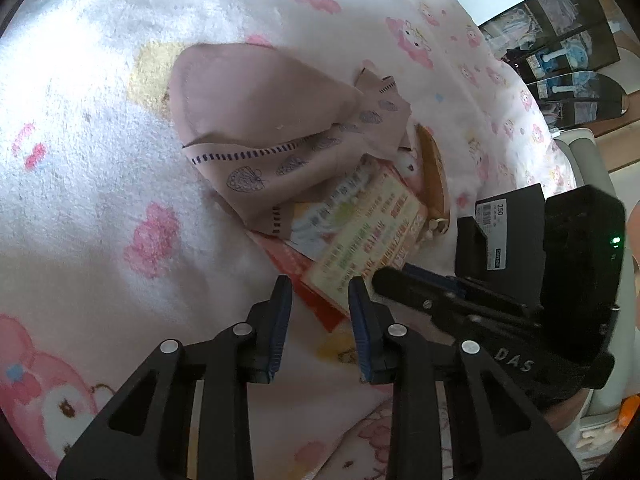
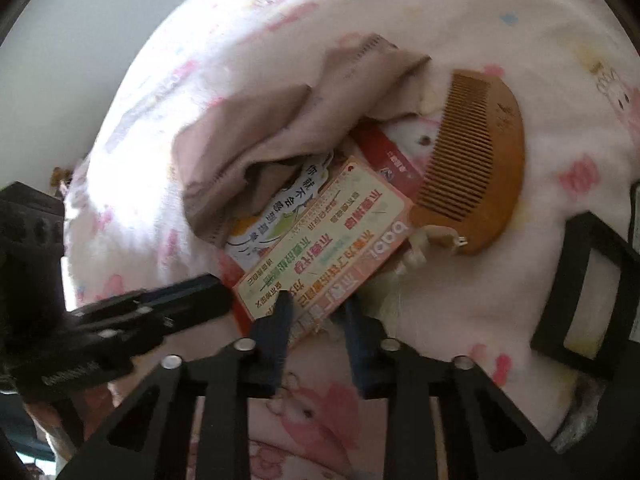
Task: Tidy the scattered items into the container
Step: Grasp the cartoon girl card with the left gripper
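Nearest, the right gripper [image 2: 316, 306] is seen with its jaws narrowed onto the near edge of the printed card box [image 2: 324, 240], which appears pinched between them. The left gripper [image 1: 320, 296] is held with its jaws a little apart at the red corner of the same pile, and whether anything is pressed cannot be told. The box is judged light and stiff but crushable, best taken across its thin edge. Beyond it, on the bed's cartoon blanket [image 1: 100, 184], the beige cloth [image 1: 256, 120] is draped limply over the boxes, best gathered at a fold. Beside it, the wooden comb [image 2: 476, 160] is judged rigid, smooth, and best pinched across its solid spine. The black container [image 2: 588, 292] sits at the right.
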{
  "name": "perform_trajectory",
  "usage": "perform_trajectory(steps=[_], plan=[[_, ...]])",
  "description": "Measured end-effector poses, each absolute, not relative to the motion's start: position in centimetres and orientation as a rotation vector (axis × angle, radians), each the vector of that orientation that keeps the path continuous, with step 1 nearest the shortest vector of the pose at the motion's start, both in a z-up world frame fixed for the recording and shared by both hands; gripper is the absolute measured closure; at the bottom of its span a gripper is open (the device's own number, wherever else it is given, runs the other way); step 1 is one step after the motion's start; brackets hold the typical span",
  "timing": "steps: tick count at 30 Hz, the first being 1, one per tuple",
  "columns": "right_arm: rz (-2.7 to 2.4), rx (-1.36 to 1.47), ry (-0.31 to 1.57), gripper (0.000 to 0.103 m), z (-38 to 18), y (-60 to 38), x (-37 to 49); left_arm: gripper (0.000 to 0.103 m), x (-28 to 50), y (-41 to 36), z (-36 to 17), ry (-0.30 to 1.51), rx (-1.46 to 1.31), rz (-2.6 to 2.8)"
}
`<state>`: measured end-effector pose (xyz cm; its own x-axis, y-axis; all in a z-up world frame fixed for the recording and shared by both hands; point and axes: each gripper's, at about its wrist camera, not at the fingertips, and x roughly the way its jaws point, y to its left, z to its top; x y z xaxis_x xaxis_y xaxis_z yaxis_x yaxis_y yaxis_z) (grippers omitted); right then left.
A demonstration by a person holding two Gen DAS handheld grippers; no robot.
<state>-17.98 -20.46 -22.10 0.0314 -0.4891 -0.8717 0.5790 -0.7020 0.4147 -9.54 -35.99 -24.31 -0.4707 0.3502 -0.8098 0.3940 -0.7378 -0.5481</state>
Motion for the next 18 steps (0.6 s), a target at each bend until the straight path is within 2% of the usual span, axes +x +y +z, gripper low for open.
perform_trajectory(steps=[10, 18], plan=[[-1.815, 1.438, 0.052, 0.097, -17.6, -18.4, -15.8, 0.075, -9.3, -36.0, -23.4, 1.116, 1.577, -2.434], [-1.910, 1.520, 0.180, 0.096, -17.6, -15.4, -15.1, 0.075, -9.8, -37.5, -23.7, 1.070, 1.560, -2.413]])
